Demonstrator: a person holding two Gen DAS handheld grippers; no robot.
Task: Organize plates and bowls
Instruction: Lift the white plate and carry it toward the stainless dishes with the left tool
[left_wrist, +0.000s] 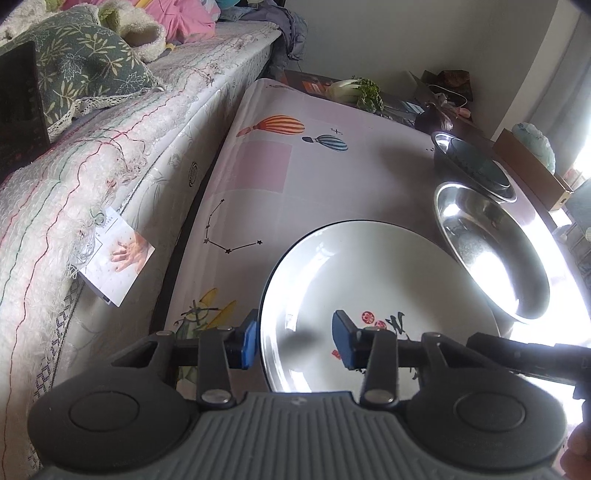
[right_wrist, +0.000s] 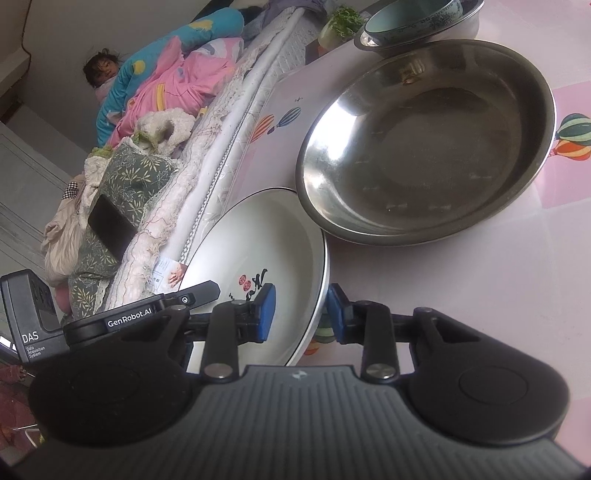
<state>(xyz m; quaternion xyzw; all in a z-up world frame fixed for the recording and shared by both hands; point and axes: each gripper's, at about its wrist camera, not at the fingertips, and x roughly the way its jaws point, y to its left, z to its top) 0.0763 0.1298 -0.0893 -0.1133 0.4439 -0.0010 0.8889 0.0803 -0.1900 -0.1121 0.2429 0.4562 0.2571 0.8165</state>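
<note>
A white plate (left_wrist: 388, 277) with a black rim and red and black marks lies at the table's near edge, next to a wide steel basin (left_wrist: 491, 240). My left gripper (left_wrist: 295, 341) straddles the plate's left rim, one pad just outside it and the other over the inside, with a gap still showing. In the right wrist view my right gripper (right_wrist: 301, 312) is shut on the opposite rim of the plate (right_wrist: 258, 240), which sits slightly raised on that side. The steel basin (right_wrist: 424, 147) lies just beyond. Farther back a blue-green bowl (right_wrist: 413, 18) rests inside a smaller steel bowl (left_wrist: 476, 166).
The table (left_wrist: 332, 177) has a pale cloth printed with balloons. A bed (left_wrist: 110, 166) with pillows runs along its left side, and a person (right_wrist: 159, 81) lies on it. Vegetables (left_wrist: 358, 92) and clutter sit at the far end. A cardboard box (left_wrist: 532, 166) stands at the right.
</note>
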